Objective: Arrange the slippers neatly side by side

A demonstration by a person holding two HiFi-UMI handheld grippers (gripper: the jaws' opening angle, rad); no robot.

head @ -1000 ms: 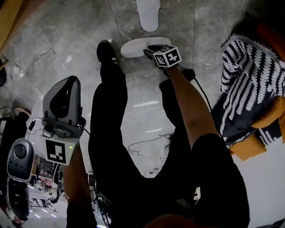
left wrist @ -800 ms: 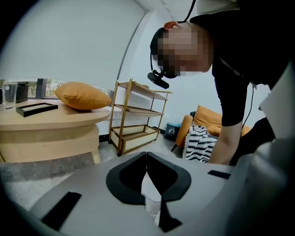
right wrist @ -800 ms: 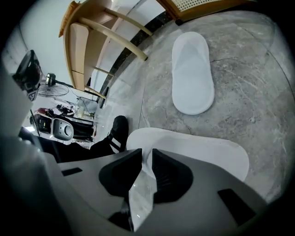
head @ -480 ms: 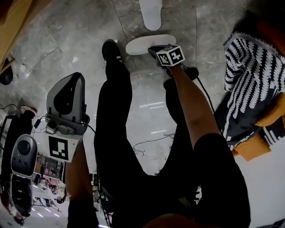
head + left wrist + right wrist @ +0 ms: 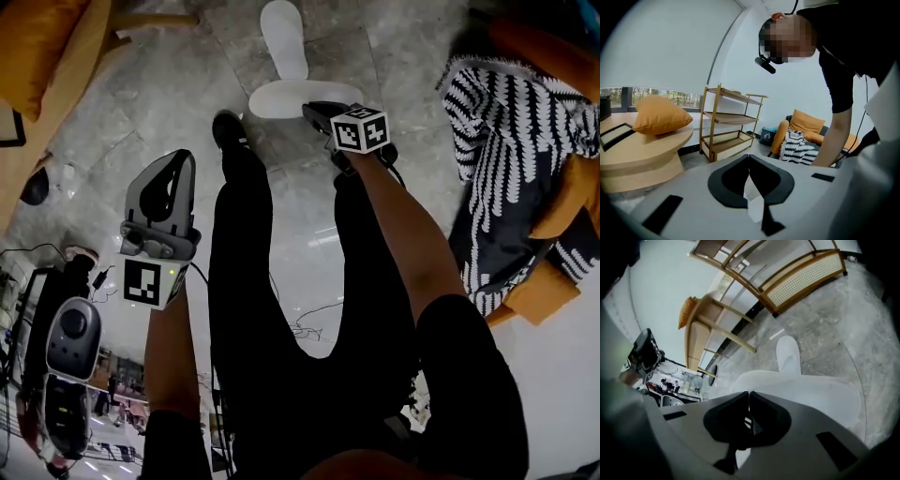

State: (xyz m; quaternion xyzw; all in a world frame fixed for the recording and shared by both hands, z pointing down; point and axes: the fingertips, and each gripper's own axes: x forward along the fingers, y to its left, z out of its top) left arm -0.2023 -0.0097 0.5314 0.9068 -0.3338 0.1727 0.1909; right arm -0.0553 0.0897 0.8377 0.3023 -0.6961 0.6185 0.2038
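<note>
nearest: person's legs and loose cables on the stone floor, clear of the work. left gripper at near left, well apart from both slippers; fingers shut tight, nothing btwn them, idle. black shoe stands just near-left of the near slipper, which lies crosswise. right gripper is at that slipper's right end; its jaws have just been closing and now stand pinched together, and the right gripper view shows the slipper's white rim right at the tips, so judged a nip on the thin edge, though contact itself is partly masked. far slipper lies lengthwise, pointing away, its near end just beside the near one; cannot tell if touching. pair forms a t, not yet side by side. handling, judged: thin white cloth type, v. light, soft and floppy; held by one end it will likely sag and swing, and a nip on the rim could slip. firmer hold prob. at heel edge or across the strap. smooth floor means it may skid when set down. room: open floor left and right of the far slipper for laying the pair parallel. limits: striped throw on orange chair at right, orange cushion far left, shelf rack beyond.
</note>
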